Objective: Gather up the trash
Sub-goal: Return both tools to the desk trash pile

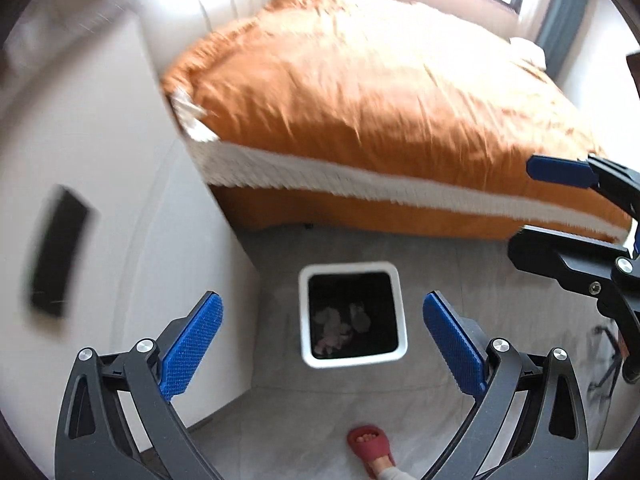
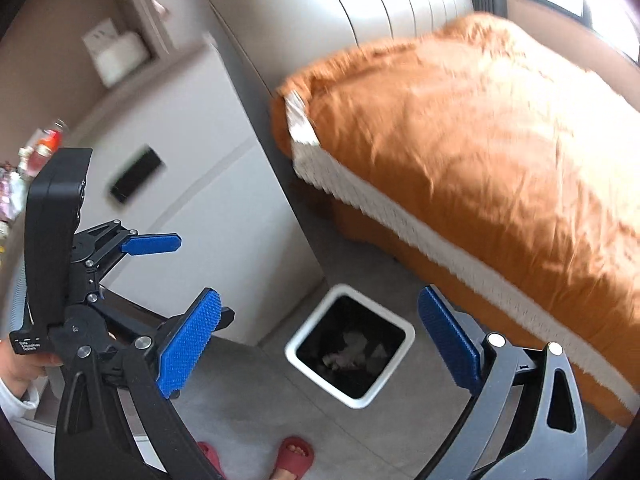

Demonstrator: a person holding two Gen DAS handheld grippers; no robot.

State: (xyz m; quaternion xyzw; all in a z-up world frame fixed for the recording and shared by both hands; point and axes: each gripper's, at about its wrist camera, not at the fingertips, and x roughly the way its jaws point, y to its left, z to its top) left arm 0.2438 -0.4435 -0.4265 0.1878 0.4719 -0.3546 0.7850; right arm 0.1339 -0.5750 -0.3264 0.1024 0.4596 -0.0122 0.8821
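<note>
Slipper: red, on my foot (image 1: 370,446), nearest the lens, on the floor (image 1: 460,280) below the bin.
L gripper (image 1: 322,346): fingers wide apart, nothing between them; blue pads (image 1: 192,350) frame the bin from above.
R gripper (image 2: 318,348): fingers also spread, nothing held; bin sits between them in its own view.
Bin (image 1: 352,314): white rim, dark liner, on floor between nightstand (image 2: 192,152) and bed (image 1: 380,92). Crumpled paper bits (image 1: 332,330) already lie at the bottom.
Trash left: none I can pick out on floor or bed cover; both views blurred, so small scraps could be missed.
Black slab (image 2: 136,174): on nightstand top, prob. a phone or remote, not trash, leave it.
Clutter: bottles (image 2: 42,146) at far left in R view, too blurred to judge.
Step, my guess: both empty over bin, so scan for next scrap.
How to do it well: hold cams steady before choosing; keep the 2 grippers apart, they're close; approach any scrap w/ fingers open, close fully, carry over the bin opening before letting go.
</note>
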